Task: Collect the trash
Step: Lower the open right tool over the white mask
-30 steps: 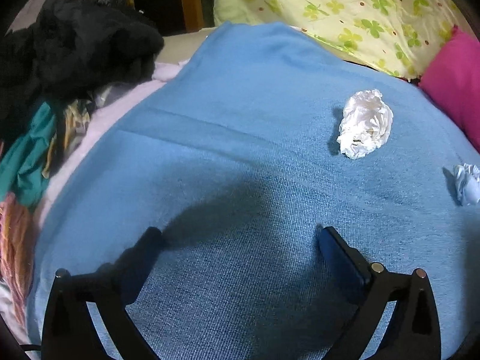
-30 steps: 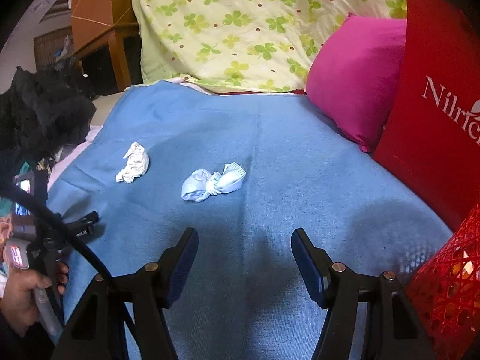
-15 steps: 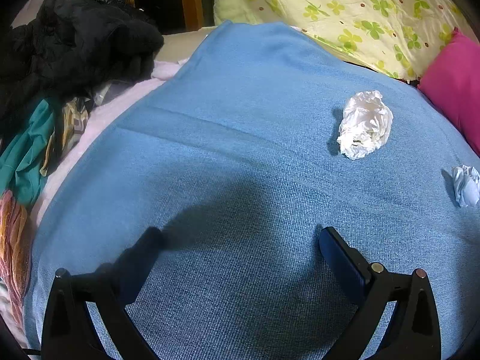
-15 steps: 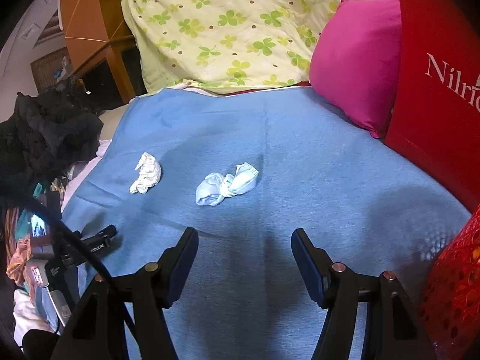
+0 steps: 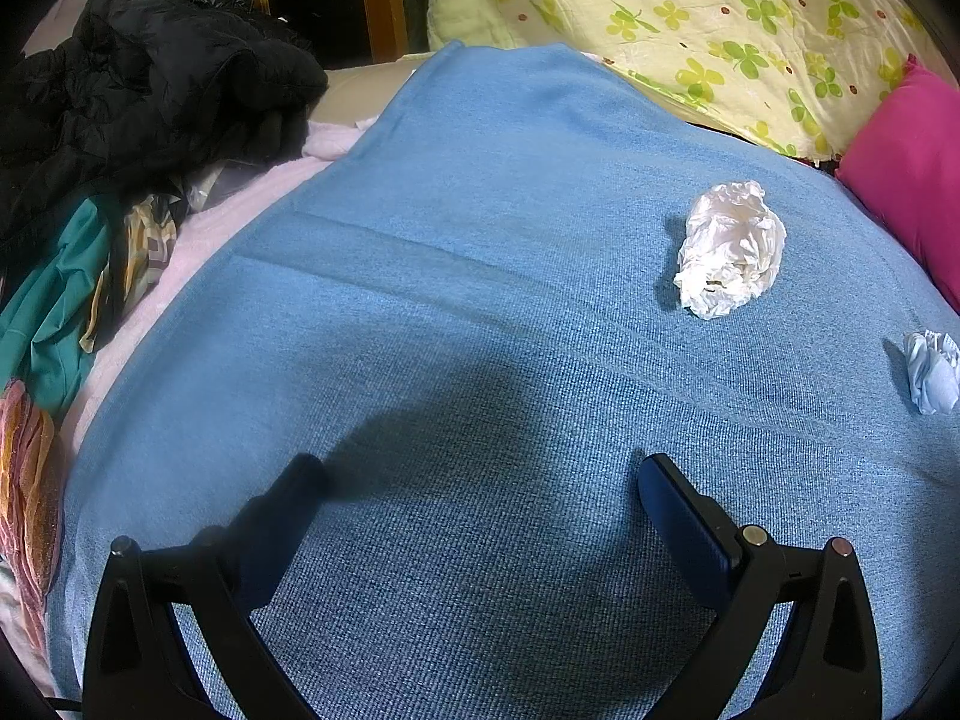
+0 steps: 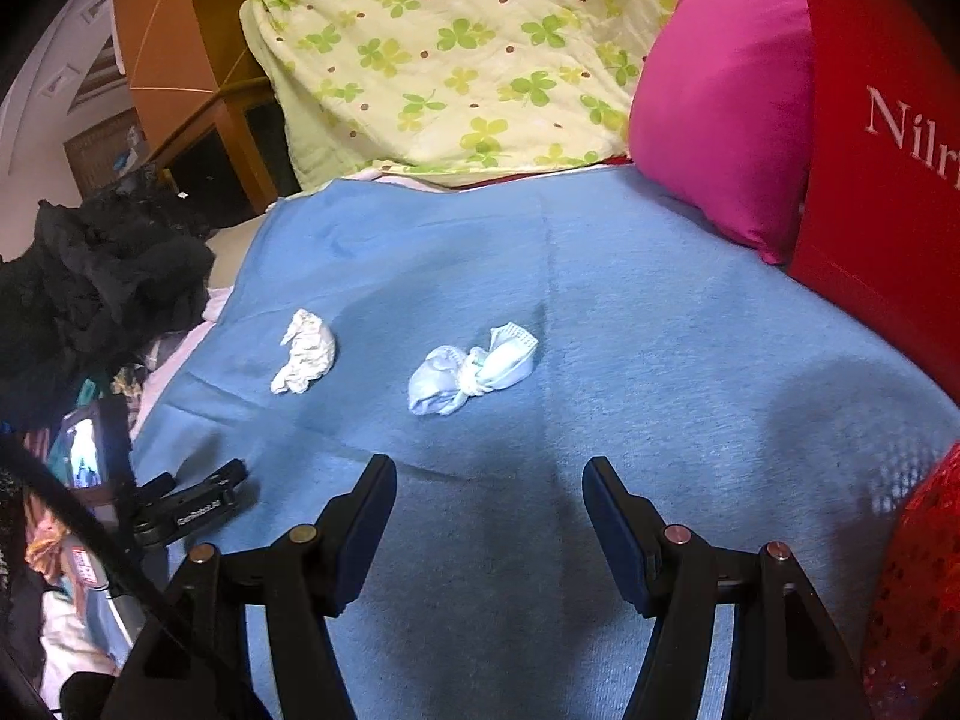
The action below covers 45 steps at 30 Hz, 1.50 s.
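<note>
1. My left gripper (image 5: 480, 480) hovers above the blue blanket (image 5: 456, 276), jaws wide apart and empty.
2. My right gripper (image 6: 489, 480) is half open, holding nothing.
3. From the right wrist, the white crumpled paper (image 6: 305, 353) lies at eleven o'clock, the pale blue wad (image 6: 471, 369) near twelve.

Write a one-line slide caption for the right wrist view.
Open right gripper hovers over a blue blanket facing a crumpled white tissue and balled blue mask.
</note>
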Tool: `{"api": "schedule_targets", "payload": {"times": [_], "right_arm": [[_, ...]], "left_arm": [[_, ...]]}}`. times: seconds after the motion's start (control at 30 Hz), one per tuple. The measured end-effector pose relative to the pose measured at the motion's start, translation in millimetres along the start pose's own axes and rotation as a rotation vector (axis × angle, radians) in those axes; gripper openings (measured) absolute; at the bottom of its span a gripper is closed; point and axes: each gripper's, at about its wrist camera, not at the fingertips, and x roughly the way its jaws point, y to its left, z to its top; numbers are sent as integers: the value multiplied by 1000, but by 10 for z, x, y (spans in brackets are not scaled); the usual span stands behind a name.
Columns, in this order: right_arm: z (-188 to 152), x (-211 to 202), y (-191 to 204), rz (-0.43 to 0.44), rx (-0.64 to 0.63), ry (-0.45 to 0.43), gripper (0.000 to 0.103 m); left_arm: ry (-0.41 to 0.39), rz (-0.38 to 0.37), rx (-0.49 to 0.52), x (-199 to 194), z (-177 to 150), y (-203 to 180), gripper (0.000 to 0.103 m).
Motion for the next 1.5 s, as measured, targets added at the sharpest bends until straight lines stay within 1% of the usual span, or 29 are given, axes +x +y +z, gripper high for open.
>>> {"api": "schedule_targets", "payload": {"times": [0.03, 0.1, 0.17, 0.27, 0.3, 0.33, 0.4, 0.47, 0.5, 0.53, 0.6, 0.63, 0.67, 0.73, 0.8, 0.87, 0.93, 1.07, 1.17, 1.3, 1.37, 1.47, 1.5], "right_arm": [[0, -25, 38, -16, -24, -23, 68], [1, -67, 99, 1, -51, -51, 68], [-2, -65, 125, 25, -46, -39, 74], [-4, -26, 103, 69, -5, -13, 75], [-1, -9, 104, 69, -9, -4, 75], [9, 6, 107, 46, -17, 4, 75], [-1, -2, 103, 43, -9, -10, 75], [-15, 6, 126, 43, -9, -14, 80], [-31, 25, 151, 32, -13, -7, 85], [-37, 45, 167, 28, -16, 3, 86], [-69, 99, 201, 69, -5, 37, 86], [-93, 125, 221, 112, 0, 51, 86], [-106, 131, 231, 128, -7, 55, 86], [-122, 125, 226, 138, -7, 52, 86], [-126, 148, 199, 151, 6, 77, 86], [-109, 170, 147, 129, 27, 96, 86], [-73, 138, 64, 125, 57, 79, 86], [53, 146, -149, 155, 130, 63, 86], [221, 287, -270, 171, 187, 58, 86], [407, 566, -294, 205, 238, 68, 86], [478, 746, -265, 220, 262, 89, 86], [547, 1021, -260, 193, 302, 130, 86], [556, 1114, -275, 202, 328, 150, 86]], "left_arm": [[0, 0, 0, 0, 0, 0, 103], [0, 0, 0, 0, 0, -3, 103], [0, 0, 0, -1, 0, -3, 103], [0, 0, 0, 0, 0, 0, 103], [0, 0, 0, -1, 0, -2, 103], [0, 0, 0, -1, 0, -3, 103], [0, -1, 0, 0, 0, 3, 103], [0, -1, 0, -1, 0, -2, 103], [0, -1, 0, -1, 0, 0, 103], [0, -1, 0, -2, 0, -1, 103], [0, -1, 0, -1, 0, 0, 103], [0, -1, 0, -1, 0, -1, 103], [0, -1, 0, -1, 0, -2, 103], [0, -1, 0, 0, 0, 5, 103], [0, -1, 0, -1, 0, 1, 103], [0, -1, 0, -1, 0, -1, 103], [0, -1, 0, -1, 0, 1, 103], [0, -1, 0, -2, 0, 0, 103], [0, -1, 0, -2, 0, 1, 103], [0, -1, 1, -3, 0, 4, 103], [0, -1, 1, -4, -1, 4, 103], [-2, -2, 0, -6, -2, 6, 103], [-1, -1, 0, -2, 0, 8, 103]]}}
